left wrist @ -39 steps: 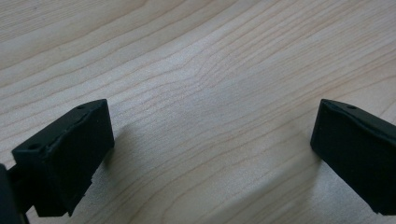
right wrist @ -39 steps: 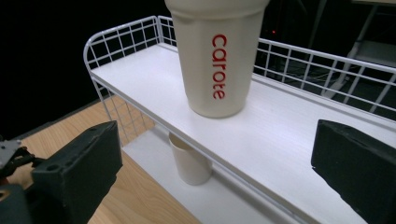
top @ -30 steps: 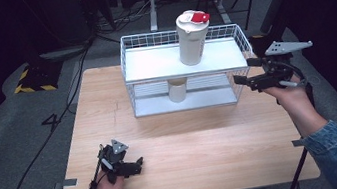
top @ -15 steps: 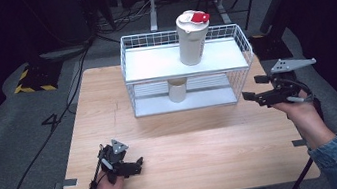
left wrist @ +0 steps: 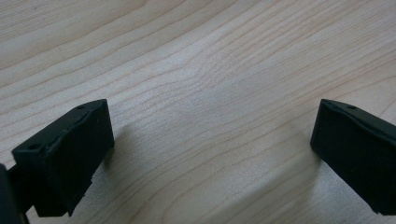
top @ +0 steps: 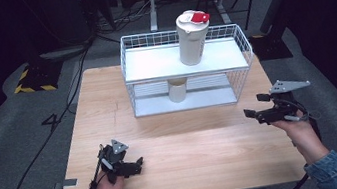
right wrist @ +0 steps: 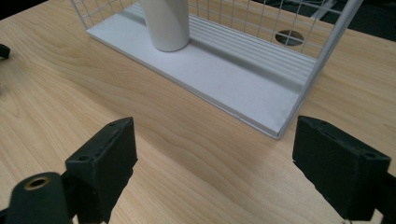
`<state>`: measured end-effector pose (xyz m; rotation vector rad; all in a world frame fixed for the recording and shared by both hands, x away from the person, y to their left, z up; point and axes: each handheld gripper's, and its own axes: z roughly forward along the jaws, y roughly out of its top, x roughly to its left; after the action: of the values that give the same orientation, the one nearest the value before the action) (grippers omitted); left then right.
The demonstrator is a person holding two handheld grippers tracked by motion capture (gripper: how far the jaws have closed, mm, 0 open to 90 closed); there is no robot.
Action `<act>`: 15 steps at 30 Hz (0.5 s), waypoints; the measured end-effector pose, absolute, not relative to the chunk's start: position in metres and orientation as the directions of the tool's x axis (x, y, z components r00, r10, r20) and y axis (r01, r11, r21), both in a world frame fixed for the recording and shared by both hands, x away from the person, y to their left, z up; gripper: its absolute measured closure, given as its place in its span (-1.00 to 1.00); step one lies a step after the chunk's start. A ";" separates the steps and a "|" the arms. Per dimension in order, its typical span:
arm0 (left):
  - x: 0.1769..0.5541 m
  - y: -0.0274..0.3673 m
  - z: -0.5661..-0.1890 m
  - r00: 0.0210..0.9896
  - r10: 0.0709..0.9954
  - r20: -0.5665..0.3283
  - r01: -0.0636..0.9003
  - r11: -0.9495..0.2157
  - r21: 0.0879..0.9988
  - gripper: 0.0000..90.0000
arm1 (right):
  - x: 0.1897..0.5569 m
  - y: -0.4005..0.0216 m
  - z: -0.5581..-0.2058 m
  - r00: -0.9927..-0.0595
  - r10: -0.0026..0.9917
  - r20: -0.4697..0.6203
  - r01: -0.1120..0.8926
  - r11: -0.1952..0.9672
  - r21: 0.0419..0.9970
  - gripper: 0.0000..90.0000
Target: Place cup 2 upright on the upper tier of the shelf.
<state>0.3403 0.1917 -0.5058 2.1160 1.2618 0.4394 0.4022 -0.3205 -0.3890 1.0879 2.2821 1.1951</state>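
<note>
The white cup stands upright on the lower shelf of the wire rack, ahead and left of the right tool. That tool is released, empty, and nearer than the left tool, which is likewise released low on the bench.

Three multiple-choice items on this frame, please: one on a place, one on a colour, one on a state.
1. Where does the tall tumbler stand?
A. top shelf of the wire rack
B. the table
C. the floor

2. What colour is the tab on its lid?
A. blue
B. red
C. green

3. How is the cup on the lower shelf?
A. upright
B. lying on its side
C. crushed flat

Answers:
1 A, its base rests on the top shelf.
2 B, the tab is red on a white lid.
3 A, its wall stands vertical.
</note>
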 end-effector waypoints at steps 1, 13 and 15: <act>0.340 0.192 -0.506 0.486 0.873 -0.033 0.664 -0.345 0.664 -1.00 | 0.401 -0.321 -0.392 -0.645 0.763 0.053 0.478 0.348 0.807 -0.69; 0.340 0.192 -0.506 0.486 0.873 -0.033 0.664 -0.345 0.664 -1.00 | 0.393 -0.322 -0.435 -0.618 0.781 0.089 0.546 0.345 0.763 -0.69; 0.340 0.192 -0.506 0.486 0.873 -0.033 0.664 -0.344 0.664 -1.00 | 0.392 -0.322 -0.441 -0.614 0.783 0.097 0.554 0.340 0.760 -0.69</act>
<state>0.3403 0.1917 -0.5058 2.1161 1.2617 0.4394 0.3916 -0.3221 -0.4408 1.1963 2.3222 1.1447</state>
